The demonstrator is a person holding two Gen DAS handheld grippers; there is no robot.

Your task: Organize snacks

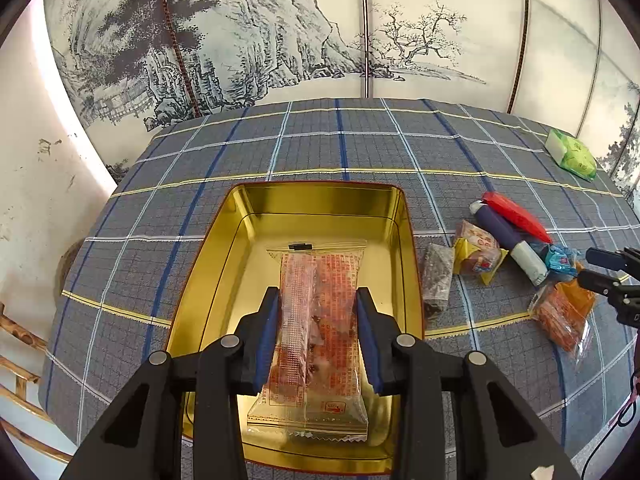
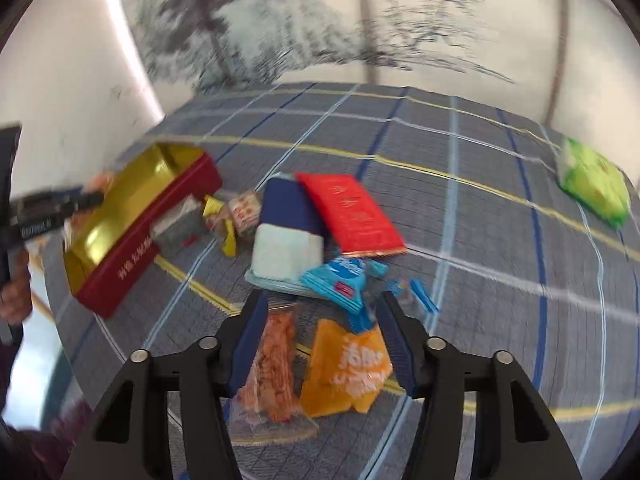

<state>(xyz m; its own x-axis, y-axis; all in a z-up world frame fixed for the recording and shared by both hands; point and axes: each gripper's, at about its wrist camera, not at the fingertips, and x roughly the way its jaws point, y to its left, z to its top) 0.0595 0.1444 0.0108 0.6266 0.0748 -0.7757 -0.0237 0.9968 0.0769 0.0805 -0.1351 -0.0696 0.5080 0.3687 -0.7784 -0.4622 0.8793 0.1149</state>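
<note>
Pinching a clear red-printed snack packet [image 1: 320, 336] between its jaws, the left gripper [image 1: 318, 336] holds it over the gold tin [image 1: 404, 216] on the plaid surface [image 1: 320, 140]. Right of the tin lies the snack pile (red packet [image 2: 352, 212], navy packet [image 2: 290, 228], others). The right gripper [image 2: 320, 344], jaws spread, hangs above an orange packet [image 2: 344, 368].

Plaid-clothed table [image 1: 360, 148], gold tin [image 1: 320, 208], loose snack packets [image 1: 516, 236], green packet [image 1: 572, 154] near far edge
</note>
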